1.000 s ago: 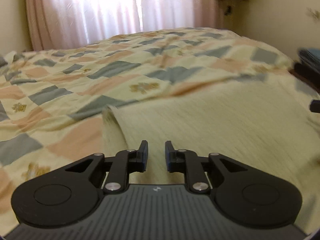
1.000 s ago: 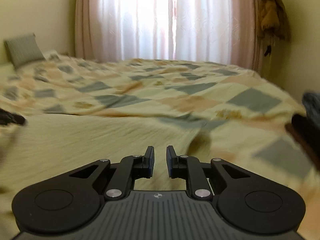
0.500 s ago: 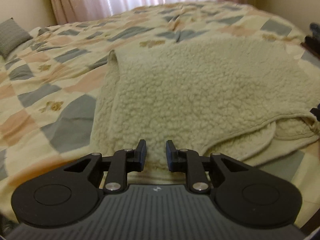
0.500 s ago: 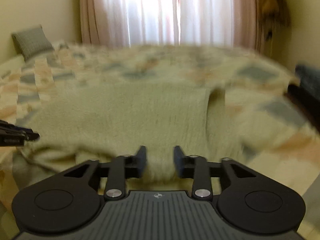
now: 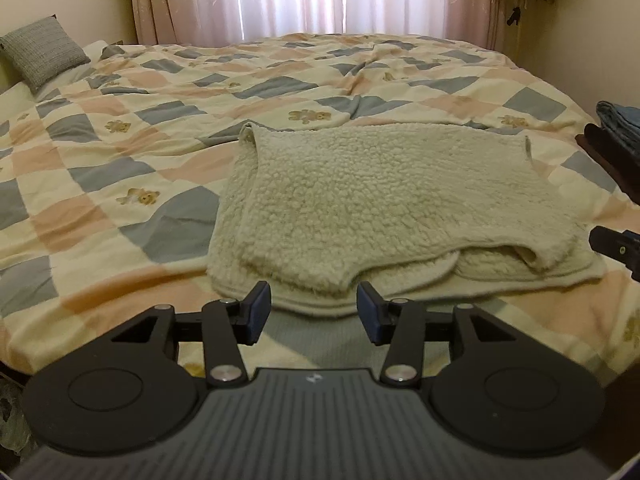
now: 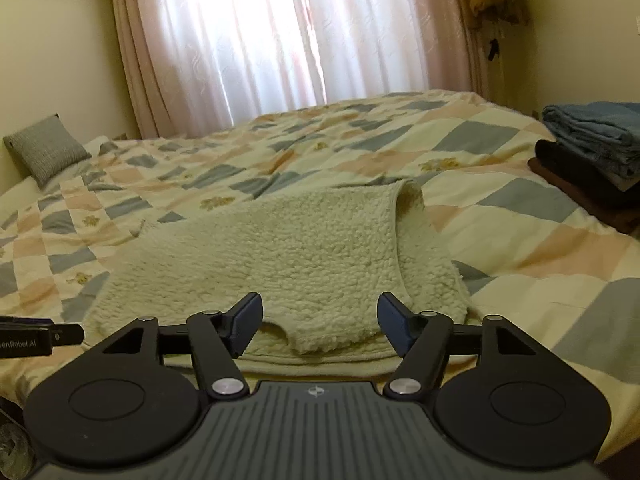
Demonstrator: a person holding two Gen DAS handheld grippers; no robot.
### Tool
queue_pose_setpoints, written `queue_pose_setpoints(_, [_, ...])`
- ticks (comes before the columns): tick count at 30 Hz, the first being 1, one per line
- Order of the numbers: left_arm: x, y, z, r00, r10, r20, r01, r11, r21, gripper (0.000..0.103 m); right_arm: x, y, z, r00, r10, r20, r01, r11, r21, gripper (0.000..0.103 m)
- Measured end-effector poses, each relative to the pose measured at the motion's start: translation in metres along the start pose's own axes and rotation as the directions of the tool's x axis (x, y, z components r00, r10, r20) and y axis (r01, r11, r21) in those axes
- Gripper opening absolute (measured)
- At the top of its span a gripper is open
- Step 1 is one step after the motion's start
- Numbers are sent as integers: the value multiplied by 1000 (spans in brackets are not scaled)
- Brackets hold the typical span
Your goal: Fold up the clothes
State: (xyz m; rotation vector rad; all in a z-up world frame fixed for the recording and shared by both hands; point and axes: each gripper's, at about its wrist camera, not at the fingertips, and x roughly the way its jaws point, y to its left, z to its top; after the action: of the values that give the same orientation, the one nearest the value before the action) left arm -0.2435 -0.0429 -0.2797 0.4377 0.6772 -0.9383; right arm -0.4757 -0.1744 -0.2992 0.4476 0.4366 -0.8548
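A cream fleece garment (image 5: 384, 204) lies folded over on the patchwork quilt (image 5: 120, 168), its upper layer resting on a wider lower layer. It also shows in the right wrist view (image 6: 300, 256). My left gripper (image 5: 314, 312) is open and empty, just short of the garment's near edge. My right gripper (image 6: 320, 324) is open and empty, at the near edge with the upper flap's tip between the fingers' line. The right gripper's tip (image 5: 616, 244) shows at the right edge of the left view; the left gripper's tip (image 6: 40, 338) shows at the left of the right view.
A stack of folded dark and blue clothes (image 6: 596, 152) sits on the bed's right side, also in the left view (image 5: 618, 132). A grey pillow (image 5: 40, 52) lies at the far left. Pink curtains (image 6: 280, 40) cover the window behind the bed.
Both grippers have opened and drawn back toward the near edge of the bed. The fleece garment they held now lies folded on the quilt.
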Motion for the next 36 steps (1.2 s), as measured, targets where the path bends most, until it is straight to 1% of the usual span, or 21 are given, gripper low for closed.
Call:
queue_pose_setpoints(3, [-19, 3, -8, 1000, 4, 15, -4, 1000, -1, 51, -16, 5, -4, 1000, 2, 12, -2, 1000, 0, 70])
queue_pose_setpoints(7, [-41, 5, -19, 999, 3, 39, -3, 1000, -3, 53, -38, 11, -9, 1000, 5, 27, -5, 1000, 0, 75])
queue_pose_setpoints(11, [-55, 4, -28, 999, -3, 51, 3, 1000, -4, 56, -56, 15, -17, 999, 6, 39, -6, 1000, 0, 76])
queue_pose_setpoints(14, [-65, 4, -34, 998, -7, 60, 8, 1000, -5, 59, -66, 16, -22, 999, 10, 42, -10, 1000, -3, 79])
queue_pose_setpoints(19, [-68, 2, -38, 998, -8, 62, 9, 1000, -2, 62, -78, 16, -28, 999, 12, 51, -12, 1000, 1, 80])
queue_pose_setpoints(29, [-63, -2, -40, 999, -23, 42, 23, 1000, -4, 67, -79, 11, -36, 1000, 6, 28, -6, 1000, 7, 81])
queue_pose_setpoints(32, [-52, 4, -43, 998, -60, 18, 61, 998, -34, 73, -71, 8, -40, 1000, 0, 3, 0, 1000, 7, 83])
queue_pose_setpoints(33, [-47, 8, -45, 996, -87, 6, 87, 994, -59, 77, -69, 8, -41, 1000, -1, -5, 1, 1000, 7, 83])
queue_pose_setpoints(34, [-41, 13, -47, 993, -114, -7, 113, 990, -89, 78, -66, 7, -42, 1000, -3, -13, 3, 1000, 7, 83])
queue_pose_setpoints(36, [-26, 27, -51, 984, -173, -41, 164, 972, -170, 78, -61, 5, -45, 1000, -7, -30, 7, 1000, 6, 84])
